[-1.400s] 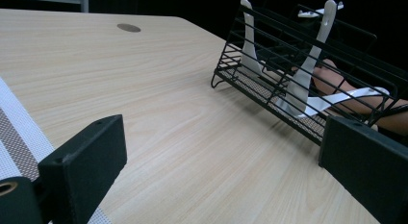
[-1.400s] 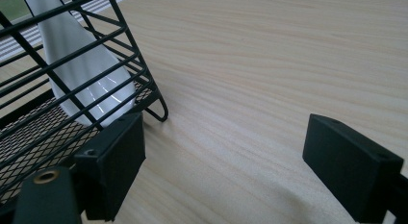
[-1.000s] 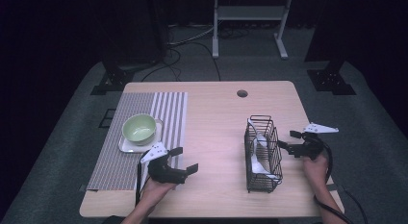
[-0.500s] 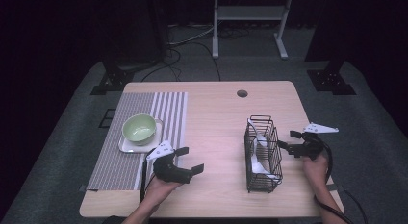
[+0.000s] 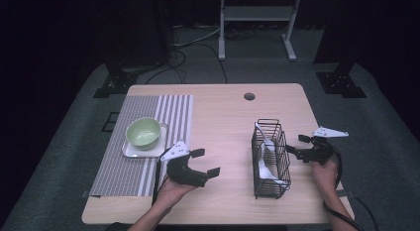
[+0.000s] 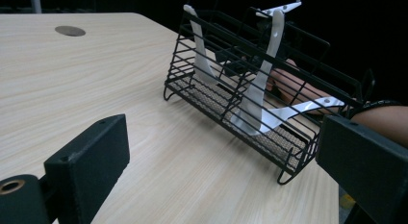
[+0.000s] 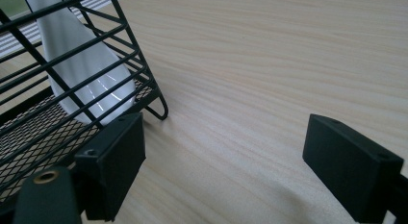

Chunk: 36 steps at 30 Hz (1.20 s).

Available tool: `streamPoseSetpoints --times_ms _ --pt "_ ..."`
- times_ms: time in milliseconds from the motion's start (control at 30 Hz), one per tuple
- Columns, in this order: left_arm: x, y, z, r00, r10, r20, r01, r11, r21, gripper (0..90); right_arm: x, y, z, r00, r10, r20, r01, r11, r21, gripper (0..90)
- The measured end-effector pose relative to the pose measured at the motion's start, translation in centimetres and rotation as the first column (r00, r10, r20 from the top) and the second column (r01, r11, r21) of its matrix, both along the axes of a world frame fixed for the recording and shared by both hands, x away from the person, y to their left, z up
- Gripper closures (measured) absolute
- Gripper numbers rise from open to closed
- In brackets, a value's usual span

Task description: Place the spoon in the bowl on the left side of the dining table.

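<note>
On the right half of the wooden table (image 5: 218,117), high view: the black wire basket (image 5: 270,159) stands upright with white spoons (image 5: 266,166) leaning inside it. My right gripper (image 5: 297,147) sits just beside the basket's right side, jaws apart, holding nothing. My left gripper (image 5: 203,164) hovers over bare table to the basket's left, jaws likewise spread and empty. Farther left, a green bowl (image 5: 142,132) rests on a small white tray (image 5: 130,150) on the striped mat (image 5: 173,112) — no spoon lies there.

Left gripper view: my two black jaws stand wide apart at the bottom corners, framing the wire basket (image 6: 250,89) ahead. Three white spoons show in it: one (image 6: 199,46) leaning at the far end, one tall one (image 6: 262,84) with its bowl down on the mesh floor, and one (image 6: 308,106) lying low at the near end. The basket is of thin black wire with short hoop feet.

Right gripper view: my jaws are open, with the near corner of the basket (image 7: 72,75) just beside one of them; I cannot tell whether it touches. A glossy white spoon bowl (image 7: 82,70) presses against the wires.

Judgement: nothing has yet been lifted out — I take the work to be at its start, with the reach into the basket, the grasp of a spoon and its carry all left.
</note>
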<state>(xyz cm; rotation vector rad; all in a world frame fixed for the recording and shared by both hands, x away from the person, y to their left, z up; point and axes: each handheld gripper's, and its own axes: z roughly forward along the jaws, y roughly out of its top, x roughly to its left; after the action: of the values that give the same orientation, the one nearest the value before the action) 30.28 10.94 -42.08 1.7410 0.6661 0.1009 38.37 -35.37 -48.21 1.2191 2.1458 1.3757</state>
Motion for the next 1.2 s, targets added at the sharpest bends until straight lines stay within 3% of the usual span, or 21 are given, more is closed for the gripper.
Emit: streamPoseSetpoints --times_ms 633,1200 --pt "0.4 -3.3 1.3 0.9982 -0.059 0.007 0.059 0.9982 0.009 4.1 0.0 0.0 0.0 1.0 0.002 0.001 -0.002 1.0 -0.001 13.7" --pt "0.9 -6.2 2.3 0.9935 -0.113 -0.012 0.113 0.9934 0.017 5.0 0.0 0.0 0.0 1.0 0.003 0.0 -0.003 1.0 0.001 13.7"
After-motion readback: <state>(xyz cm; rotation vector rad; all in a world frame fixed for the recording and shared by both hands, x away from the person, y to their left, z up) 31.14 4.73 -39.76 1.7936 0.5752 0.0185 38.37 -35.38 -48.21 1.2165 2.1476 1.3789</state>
